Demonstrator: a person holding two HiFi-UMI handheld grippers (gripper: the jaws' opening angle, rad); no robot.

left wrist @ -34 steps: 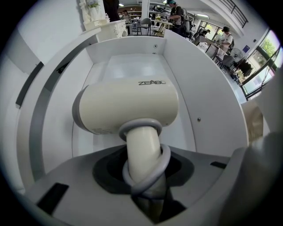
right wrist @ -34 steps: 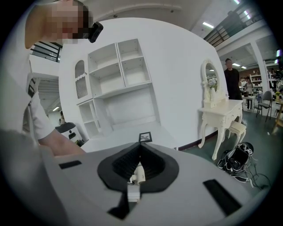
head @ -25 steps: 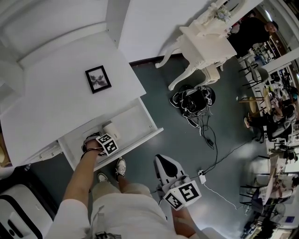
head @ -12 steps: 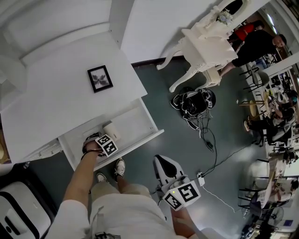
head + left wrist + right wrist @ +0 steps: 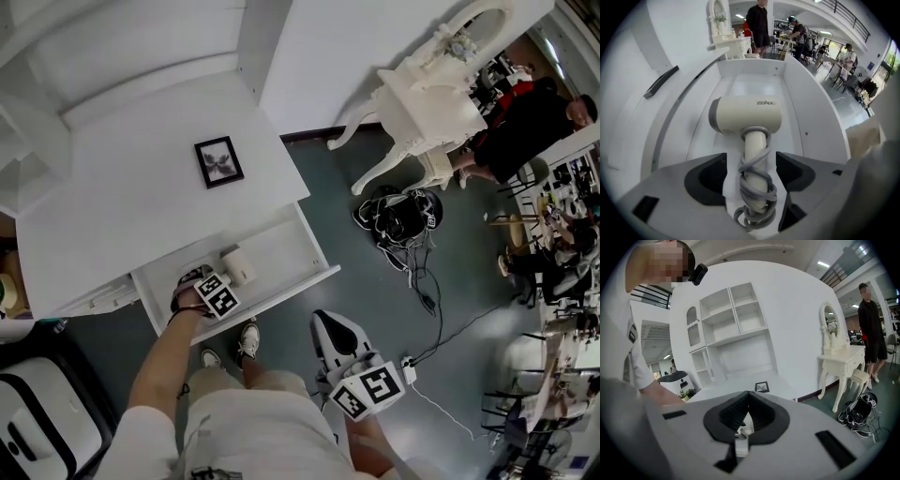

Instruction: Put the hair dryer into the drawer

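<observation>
Item, hair dryer: lying in the open drawer, head at the far end, handle with cord wound round it running straight back toward me; my left tongs: jaws have just been opening, now wide, handle between them but neither side touching it; the nearer hand by far; my right tongs: closed together on nothing, well apart to the right, over the floor.

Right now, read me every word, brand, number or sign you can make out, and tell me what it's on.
"ZEA…": small grey brand print on the body of the hair dryer lying in the drawer; the last letters are too blurred to read.
Framed picture: no readable text.
Marker cubes: black-and-white patterns only, no words.
</observation>
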